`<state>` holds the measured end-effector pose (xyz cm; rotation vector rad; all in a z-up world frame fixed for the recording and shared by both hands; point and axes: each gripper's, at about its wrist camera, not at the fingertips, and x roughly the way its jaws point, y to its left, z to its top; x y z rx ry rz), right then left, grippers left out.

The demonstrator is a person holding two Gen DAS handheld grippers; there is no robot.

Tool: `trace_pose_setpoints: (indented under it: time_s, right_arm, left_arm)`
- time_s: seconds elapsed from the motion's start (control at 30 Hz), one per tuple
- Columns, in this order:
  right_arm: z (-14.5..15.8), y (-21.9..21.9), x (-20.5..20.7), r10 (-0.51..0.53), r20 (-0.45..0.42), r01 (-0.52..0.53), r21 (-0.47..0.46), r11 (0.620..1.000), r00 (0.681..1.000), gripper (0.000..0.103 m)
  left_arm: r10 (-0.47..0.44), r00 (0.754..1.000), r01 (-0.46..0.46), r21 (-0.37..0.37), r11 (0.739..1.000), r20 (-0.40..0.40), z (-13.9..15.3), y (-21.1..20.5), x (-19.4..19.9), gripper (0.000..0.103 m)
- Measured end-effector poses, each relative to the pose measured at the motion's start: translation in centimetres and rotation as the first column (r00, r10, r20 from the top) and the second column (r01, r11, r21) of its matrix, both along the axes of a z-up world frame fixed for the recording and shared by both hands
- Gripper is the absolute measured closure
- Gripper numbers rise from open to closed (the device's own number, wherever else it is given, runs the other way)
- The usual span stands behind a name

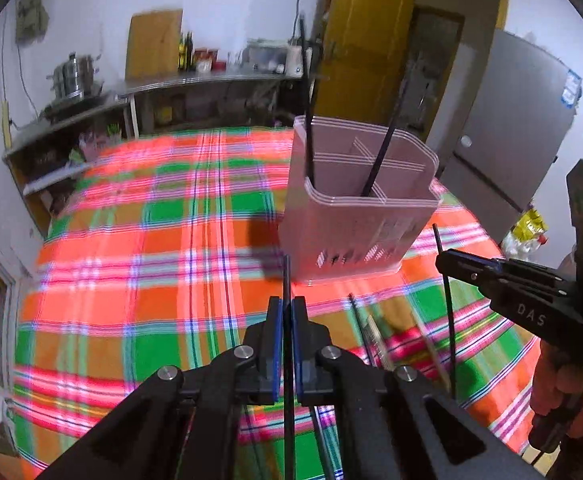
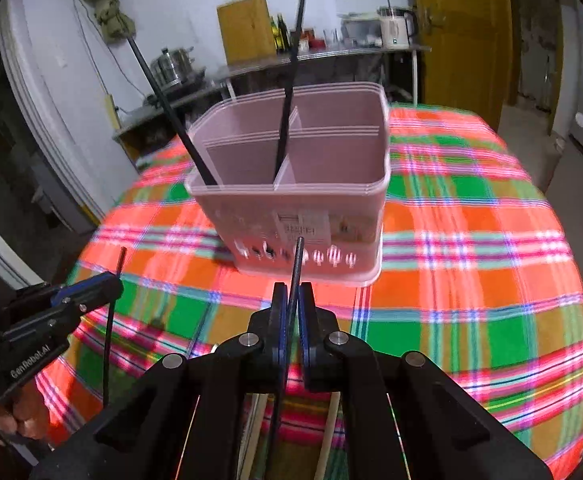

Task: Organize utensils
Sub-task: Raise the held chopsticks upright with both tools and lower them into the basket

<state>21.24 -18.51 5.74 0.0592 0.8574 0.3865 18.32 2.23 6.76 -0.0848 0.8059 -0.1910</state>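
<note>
Left gripper [image 1: 286, 312] clamped narrow, blue pads [image 1: 277, 344] pinching a black chopstick [image 1: 287, 360] between them, tip poking up just past the fingertips, shaft running down toward the camera and out of sight below. Near upright, long axis in line with the fingers. Seen from the right wrist view, same left gripper [image 2: 109, 286] at the left edge, stick crossing the fingertips top to bottom, well clear of the tablecloth [image 2: 471, 240]. Right gripper [image 2: 294, 300] likewise closed tight on a second black chopstick [image 2: 297, 268], short end jutting up and forward toward the pink utensil caddy [image 2: 291, 204], slight lean to the right, rest of the shaft dropping away between the fingers. From the left wrist view, right gripper [image 1: 443, 262] at the right side, its stick standing near vertical through the fingertips. Caddy sitting on the plaid cloth just ahead of both grippers, divided into compartments, two more black chopsticks [image 1: 383, 148] already inside, one leaning left out of the near-left compartment, the other tilted against the centre divider. More loose chopsticks [image 1: 375, 340], pale and dark, lying on the cloth below and between the grippers, pointing roughly toward the caddy.
</note>
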Motion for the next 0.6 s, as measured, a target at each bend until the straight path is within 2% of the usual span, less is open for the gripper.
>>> trace_pose_setpoints:
  time_s: [0.27, 0.6]
  right_arm:
    - [5.0, -0.6, -1.4, -0.005, 0.113, 0.002, 0.021, 1.0, 0.994, 0.098]
    - [8.0, -1.4, -3.0, -0.019, 0.191, 0.012, 0.038, 0.999, 0.981, 0.099]
  left_arm:
    - [-0.01, 0.995, 0.009, 0.007, 1.0, 0.101, 5.5, 0.2, -1.2, 0.099]
    - [-0.018, 0.988, 0.016, 0.018, 1.0, 0.15, 8.3, -0.5, -2.8, 0.099]
